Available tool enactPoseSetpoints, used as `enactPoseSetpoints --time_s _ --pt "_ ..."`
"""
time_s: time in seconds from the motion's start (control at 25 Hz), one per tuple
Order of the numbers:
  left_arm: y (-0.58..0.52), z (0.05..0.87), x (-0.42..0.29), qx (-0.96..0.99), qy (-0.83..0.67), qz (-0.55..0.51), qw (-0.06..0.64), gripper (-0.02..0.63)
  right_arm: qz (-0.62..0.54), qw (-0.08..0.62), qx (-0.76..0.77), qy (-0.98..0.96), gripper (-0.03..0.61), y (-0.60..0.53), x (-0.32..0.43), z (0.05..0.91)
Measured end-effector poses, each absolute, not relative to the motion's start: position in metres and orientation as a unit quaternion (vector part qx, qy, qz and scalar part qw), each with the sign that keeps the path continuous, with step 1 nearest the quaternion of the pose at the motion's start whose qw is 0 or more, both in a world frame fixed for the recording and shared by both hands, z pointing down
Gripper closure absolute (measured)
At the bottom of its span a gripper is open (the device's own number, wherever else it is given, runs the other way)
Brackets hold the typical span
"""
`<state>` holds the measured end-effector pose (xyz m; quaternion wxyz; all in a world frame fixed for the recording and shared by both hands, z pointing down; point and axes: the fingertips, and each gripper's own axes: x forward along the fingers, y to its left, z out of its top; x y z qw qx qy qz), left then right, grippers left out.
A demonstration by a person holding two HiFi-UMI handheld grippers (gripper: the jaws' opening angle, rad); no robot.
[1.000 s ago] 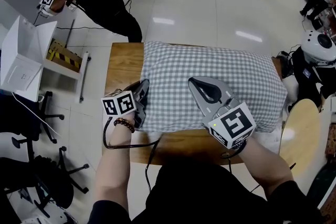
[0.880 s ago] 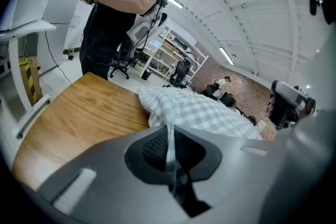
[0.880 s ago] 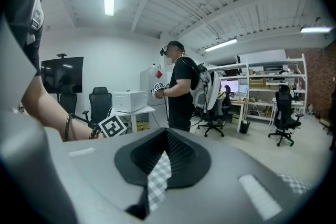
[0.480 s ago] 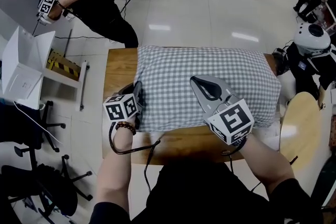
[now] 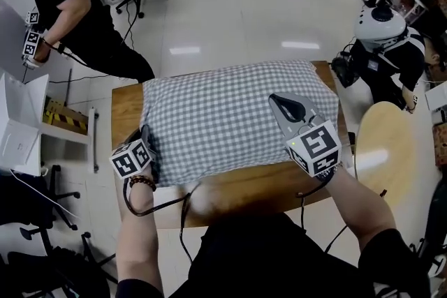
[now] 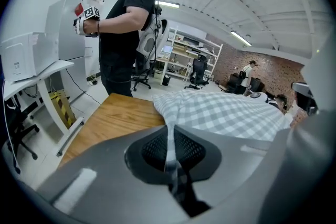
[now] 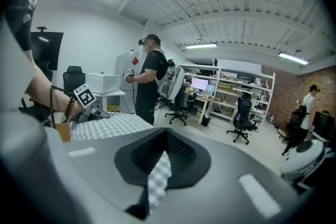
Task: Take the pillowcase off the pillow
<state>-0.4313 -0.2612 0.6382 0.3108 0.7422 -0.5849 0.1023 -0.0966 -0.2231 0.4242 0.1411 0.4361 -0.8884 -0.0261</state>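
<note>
Two tight grips on checked pillowcase [image 5: 223, 122]: L hand-held gripper [image 5: 147, 138], R hand-held gripper [image 5: 277, 101]; pillow inside

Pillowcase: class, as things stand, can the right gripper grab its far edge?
Probably not without letting go first: the right gripper is shut on a fold of the pillowcase near its right end. Otherwise the way looks free.

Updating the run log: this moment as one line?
left gripper: shut on pillowcase | right gripper: shut on pillowcase | pillowcase: not yet removed, lying on table
</note>
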Motion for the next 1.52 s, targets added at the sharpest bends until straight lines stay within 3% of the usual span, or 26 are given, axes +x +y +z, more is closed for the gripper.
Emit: enactPoseSetpoints --time_s 0.52,1.16,1.52 --pt "-0.27 0.648 -0.415 0.699 -0.632 0.145 0.3 0.607 0.011 0.178 0.541 -0.822 0.577 -0.259 0.13 0.474" --pt "-0.295 0.655 -0.398 0.65 -0.67 0.179 0.31 0.607 0.152 0.231 0.537 -0.797 0.575 -0.311 0.255 0.608" --pt "-0.314 0.654 -0.379 0.639 -0.677 0.192 0.31 0.607 0.3 0.155 0.441 -0.831 0.392 -0.33 0.245 0.642"
